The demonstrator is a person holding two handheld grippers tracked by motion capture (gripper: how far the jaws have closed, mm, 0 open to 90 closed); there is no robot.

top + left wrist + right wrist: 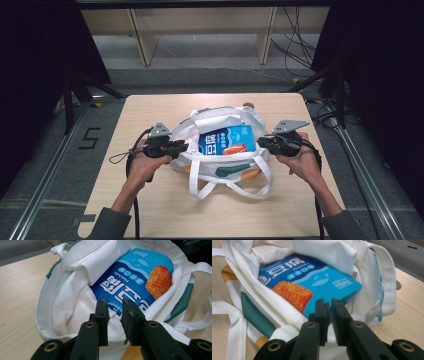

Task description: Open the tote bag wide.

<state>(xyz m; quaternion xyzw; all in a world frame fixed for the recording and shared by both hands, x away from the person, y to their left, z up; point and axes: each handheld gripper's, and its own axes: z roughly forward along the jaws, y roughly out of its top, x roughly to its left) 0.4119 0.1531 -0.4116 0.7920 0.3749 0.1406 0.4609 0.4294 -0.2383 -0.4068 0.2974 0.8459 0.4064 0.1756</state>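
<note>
Grippers sit at either side of a white cloth tote bag [220,150] with green and orange patches, lying mid-table on the pale wooden table [150,107]. The left gripper [115,305], jaws a narrow gap apart, has the bag's left rim cloth between them. The right gripper [328,305], jaws almost together, pinches the right rim. A blue fish-tofu packet [225,140] lies inside the open bag.

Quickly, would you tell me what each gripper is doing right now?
Left gripper: open at the bag's rim.
Right gripper: nearly closed, grip cannot be told.
</note>
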